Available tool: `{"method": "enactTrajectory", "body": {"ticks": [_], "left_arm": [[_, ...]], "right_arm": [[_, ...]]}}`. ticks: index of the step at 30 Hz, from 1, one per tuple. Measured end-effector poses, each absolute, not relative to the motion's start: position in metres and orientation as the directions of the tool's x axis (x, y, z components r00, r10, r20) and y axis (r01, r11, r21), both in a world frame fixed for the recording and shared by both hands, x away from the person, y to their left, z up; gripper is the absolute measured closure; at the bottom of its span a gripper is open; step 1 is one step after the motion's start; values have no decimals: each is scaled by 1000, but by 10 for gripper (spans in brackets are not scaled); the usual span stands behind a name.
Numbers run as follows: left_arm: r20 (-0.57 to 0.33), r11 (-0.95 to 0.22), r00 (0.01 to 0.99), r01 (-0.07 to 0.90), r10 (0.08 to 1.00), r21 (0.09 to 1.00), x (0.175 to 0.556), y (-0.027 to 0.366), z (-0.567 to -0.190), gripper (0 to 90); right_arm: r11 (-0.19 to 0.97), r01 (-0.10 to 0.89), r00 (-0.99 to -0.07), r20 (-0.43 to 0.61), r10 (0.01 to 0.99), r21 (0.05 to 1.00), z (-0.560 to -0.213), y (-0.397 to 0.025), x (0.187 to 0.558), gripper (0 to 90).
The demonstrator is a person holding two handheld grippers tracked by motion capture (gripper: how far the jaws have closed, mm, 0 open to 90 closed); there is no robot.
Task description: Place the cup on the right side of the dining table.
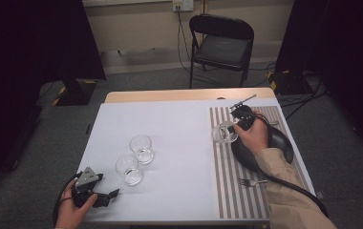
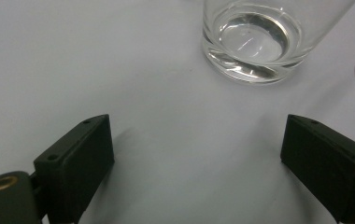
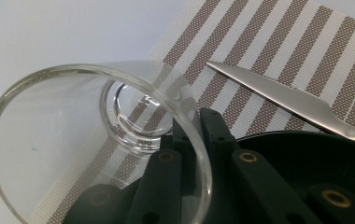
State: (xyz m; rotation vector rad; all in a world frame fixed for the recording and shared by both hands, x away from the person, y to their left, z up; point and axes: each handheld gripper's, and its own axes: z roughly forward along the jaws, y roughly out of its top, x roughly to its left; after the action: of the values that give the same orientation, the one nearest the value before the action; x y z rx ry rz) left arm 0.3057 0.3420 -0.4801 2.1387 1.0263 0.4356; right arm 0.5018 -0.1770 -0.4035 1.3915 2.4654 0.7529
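Two empty clear glasses (image 1: 141, 149) (image 1: 129, 169) stand close together on the white table (image 1: 170, 124), left of centre. My left gripper (image 1: 109, 195) rests at the near left edge, open and holding nothing. In the left gripper view the nearer glass (image 2: 255, 39) stands just beyond the gap of the left gripper (image 2: 196, 144). My right gripper (image 1: 232, 130) is shut on the rim of a third glass (image 1: 223, 133), tilted over the left edge of the striped placemat (image 1: 227, 191). In the right gripper view one jaw of the right gripper (image 3: 196, 135) sits inside that glass (image 3: 91, 140) and one outside.
A black plate (image 1: 277, 140) lies on the placemat under my right hand, with a fork (image 1: 252, 182) nearer me and a knife (image 1: 244, 101) at the far edge. The knife blade (image 3: 283, 95) lies beside the plate (image 3: 306, 154). A folding chair (image 1: 222, 45) stands beyond the table.
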Motion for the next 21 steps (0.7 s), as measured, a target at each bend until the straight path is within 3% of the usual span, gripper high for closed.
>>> {"method": "enactTrajectory", "body": {"ticks": [21], "left_arm": [[-3, -429, 626, 538, 780, 726, 306, 341, -480, 87]], "right_arm": [[389, 742, -506, 77, 859, 546, -404, -178, 502, 845]]}}
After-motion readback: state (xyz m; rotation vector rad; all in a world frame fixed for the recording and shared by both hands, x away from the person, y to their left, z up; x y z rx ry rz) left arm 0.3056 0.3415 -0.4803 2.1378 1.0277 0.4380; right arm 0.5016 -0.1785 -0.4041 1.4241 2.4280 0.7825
